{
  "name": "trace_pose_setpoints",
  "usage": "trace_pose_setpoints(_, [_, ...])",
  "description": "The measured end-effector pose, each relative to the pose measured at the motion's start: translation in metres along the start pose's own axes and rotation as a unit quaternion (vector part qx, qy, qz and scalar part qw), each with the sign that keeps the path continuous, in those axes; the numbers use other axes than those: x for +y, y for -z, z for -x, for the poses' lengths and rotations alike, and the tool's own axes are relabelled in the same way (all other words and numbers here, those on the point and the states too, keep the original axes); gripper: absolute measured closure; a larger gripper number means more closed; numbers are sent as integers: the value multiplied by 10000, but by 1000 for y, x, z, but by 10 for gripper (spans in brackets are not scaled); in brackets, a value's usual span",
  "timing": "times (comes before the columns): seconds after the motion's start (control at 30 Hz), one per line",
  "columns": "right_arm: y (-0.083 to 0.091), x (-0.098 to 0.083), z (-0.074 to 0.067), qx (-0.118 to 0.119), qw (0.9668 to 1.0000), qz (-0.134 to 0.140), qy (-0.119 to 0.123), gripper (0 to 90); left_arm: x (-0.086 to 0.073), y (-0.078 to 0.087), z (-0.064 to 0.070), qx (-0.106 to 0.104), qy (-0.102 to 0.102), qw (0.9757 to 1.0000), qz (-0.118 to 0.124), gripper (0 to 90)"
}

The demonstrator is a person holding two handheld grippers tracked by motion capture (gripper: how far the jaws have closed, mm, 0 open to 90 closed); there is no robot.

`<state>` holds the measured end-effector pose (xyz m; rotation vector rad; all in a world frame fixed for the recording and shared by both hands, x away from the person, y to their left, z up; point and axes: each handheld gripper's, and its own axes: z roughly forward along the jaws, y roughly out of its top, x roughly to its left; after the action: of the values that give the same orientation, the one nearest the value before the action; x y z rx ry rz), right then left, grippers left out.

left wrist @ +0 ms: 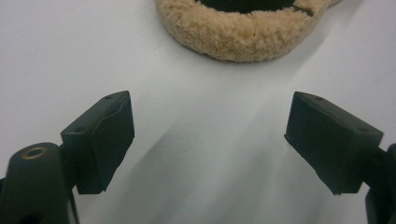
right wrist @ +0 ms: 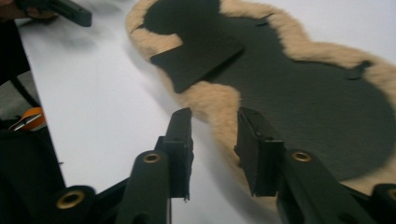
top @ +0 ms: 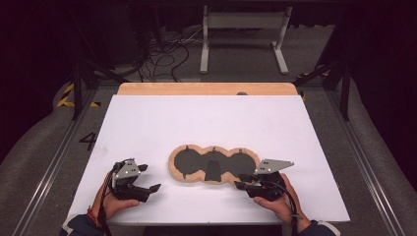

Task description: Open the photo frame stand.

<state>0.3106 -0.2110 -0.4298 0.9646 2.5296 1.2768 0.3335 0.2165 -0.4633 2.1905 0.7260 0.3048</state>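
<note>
A flat three-lobed pad [top: 214,164], dark inside with a tan fleece rim, lies on the white table top [top: 206,123]. A dark flap [right wrist: 201,58] lies loose on its middle lobe. My left gripper [top: 150,177] rests left of the pad, jaws wide open with bare table between them [left wrist: 210,135], and the fleece rim [left wrist: 233,32] lies just ahead. My right gripper [top: 241,181] is at the pad's near right edge. Its jaws stand a narrow gap apart [right wrist: 215,135] over the fleece rim of the pad [right wrist: 303,93], not pinching it.
A wooden strip [top: 206,88] edges the table's far side. Beyond it on the floor stand a white metal frame [top: 243,34] and loose cables [top: 164,54]. Dark rails run along both sides. The left gripper [right wrist: 70,11] appears far off in the right gripper view.
</note>
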Motion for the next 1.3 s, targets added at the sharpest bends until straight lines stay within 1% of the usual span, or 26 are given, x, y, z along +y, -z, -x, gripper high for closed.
trace_pose_setpoints(0.03, [-5,1,-2,81,10000,-46,-9,700,0,0,1,1,20,10000,-15,158])
trace_pose_setpoints(0.17, [-20,3,-7,315,9991,-255,-80,709,0,-1,1,-41,-16,10000,-45,156])
trace_pose_setpoints(0.27, [-29,5,-6,396,9984,-377,-152,711,1,-2,2,-84,-34,9999,-48,153])
trace_pose_setpoints(0.37, [-37,7,-5,455,9977,-420,-258,715,1,-3,2,-97,-11,9999,-74,151])
trace_pose_setpoints(0.4, [-40,7,-5,510,9973,-425,-308,718,1,-4,2,-104,-16,9999,-77,151])
trace_pose_setpoints(0.47, [-42,8,-5,513,9972,-444,-327,719,1,-4,2,-129,-25,9999,-86,151])
trace_pose_setpoints(0.53, [-46,10,-6,576,9967,-442,-356,736,1,-5,2,-135,-24,9999,-97,151])
trace_pose_setpoints(0.63, [-48,12,-5,624,9961,-408,-470,753,1,-6,2,-138,3,9998,-110,150])
trace_pose_setpoints(0.73, [-48,12,-4,602,9959,-395,-546,780,1,-7,2,-172,-8,9998,-117,150])
trace_pose_setpoints(0.8, [-47,12,-3,536,9960,-382,-600,819,2,-8,3,-193,4,9998,-107,150])
trace_pose_setpoints(0.87, [-47,12,-1,554,9957,-360,-647,811,3,-8,3,-221,-4,9997,-102,151])
trace_pose_setpoints(0.93, [-46,12,0,629,9950,-321,-713,772,3,-8,3,-239,-9,9997,-96,151])
trace_pose_setpoints(0.97, [-46,12,0,689,9944,-318,-731,751,3,-8,3,-237,31,9997,-83,150])
trace_pose_setpoints(1.0, [-47,13,0,731,9941,-318,-736,737,3,-8,2,-245,19,9997,-80,151])
trace_pose_setpoints(1.07, [-47,13,0,744,9940,-326,-732,717,4,-9,2,-268,89,9996,-27,150])
trace_pose_setpoints(1.1, [-47,14,0,778,9936,-320,-749,698,5,-8,2,-246,72,9997,-24,150])
trace_pose_setpoints(1.13, [-47,14,0,806,9933,-302,-767,679,7,-8,1,-259,139,9996,11,150])
trace_pose_setpoints(1.2, [-46,14,2,915,9911,-260,-931,645,10,-9,0,-246,325,9992,24,154])
trace_pose_setpoints(1.23, [-46,15,3,949,9901,-251,-1002,636,12,-10,-1,-297,417,9987,65,155])
trace_pose_setpoints(1.3, [-47,16,6,1064,9860,-166,-1272,607,18,-13,-3,-361,505,9980,94,154])
